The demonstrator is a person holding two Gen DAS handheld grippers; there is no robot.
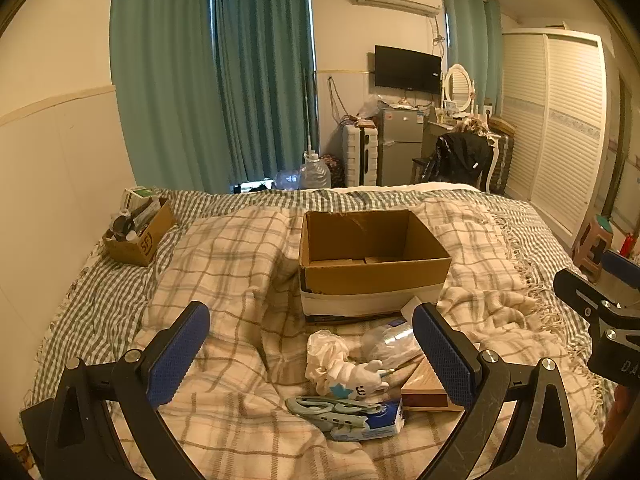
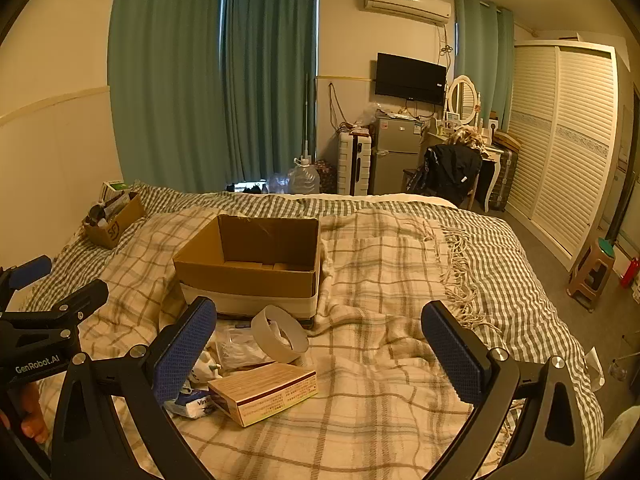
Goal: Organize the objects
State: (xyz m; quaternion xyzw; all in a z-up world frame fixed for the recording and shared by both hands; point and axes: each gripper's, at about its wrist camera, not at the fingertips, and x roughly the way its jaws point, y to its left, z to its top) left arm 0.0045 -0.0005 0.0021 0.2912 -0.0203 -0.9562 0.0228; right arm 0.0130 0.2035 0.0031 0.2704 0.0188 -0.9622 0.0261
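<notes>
Small box point(image 1: 134, 236) of clutter at 10 o'clock on the bed point(image 1: 100, 304), by the wall. Left tool point(image 1: 310, 356) wide apart, nothing clamped, hovering over the pile on the plaid blanket point(image 1: 224, 264): white toy point(image 1: 352, 374), scissors point(image 1: 328, 408) on a tissue pack point(image 1: 372, 424), clear plastic bag point(image 1: 390, 340). Open carton point(image 1: 372, 256) at 12 o'clock just behind the pile. Tape roll point(image 2: 280, 334) just in front of the carton, brown flat box point(image 2: 266, 392) at 6 o'clock of it. Right tool point(image 2: 320, 354) wide apart, holding nothing, over bare blanket.
</notes>
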